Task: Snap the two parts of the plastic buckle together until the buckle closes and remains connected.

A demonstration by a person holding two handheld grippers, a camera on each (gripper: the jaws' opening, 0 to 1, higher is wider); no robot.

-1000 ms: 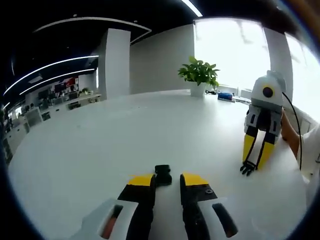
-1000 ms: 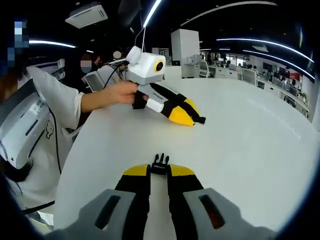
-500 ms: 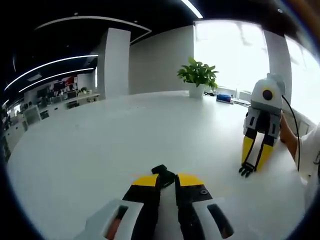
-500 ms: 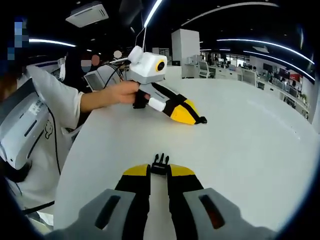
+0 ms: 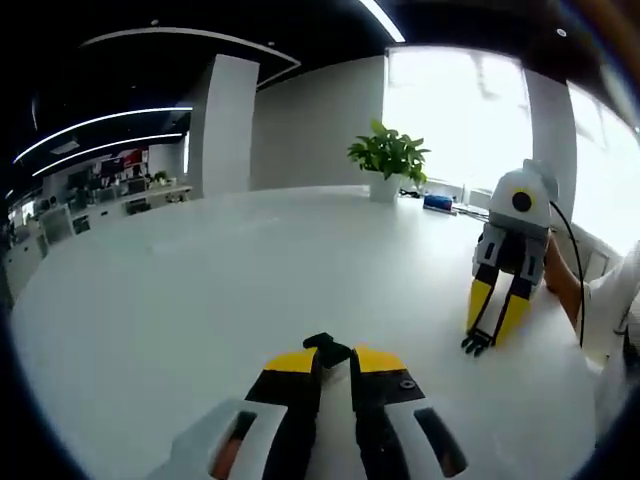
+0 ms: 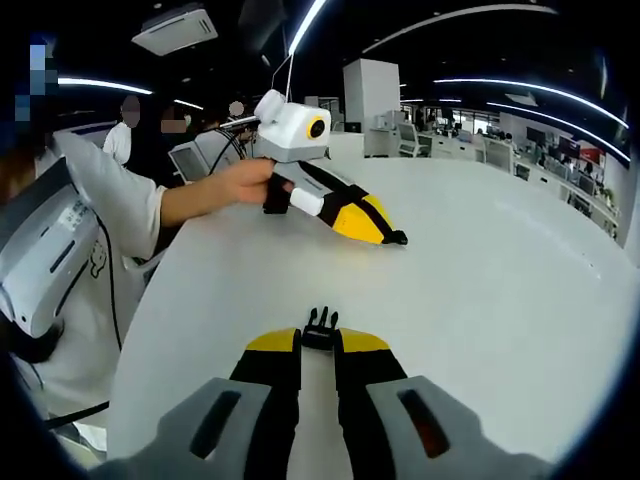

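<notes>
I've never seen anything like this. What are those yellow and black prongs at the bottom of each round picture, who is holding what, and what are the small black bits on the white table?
No robot here: a person holds a hand-held gripper in each hand, with a fisheye camera riding on each. One picture looks along the left hand-held gripper, the other along the right hand-held gripper; each also shows in the other's view. The prongs are their jaws. The left one is shut on a black buckle part. The right one is shut on the pronged buckle part. Both are low over the white table. A potted plant stands at its far edge. The two parts are still apart.
</notes>
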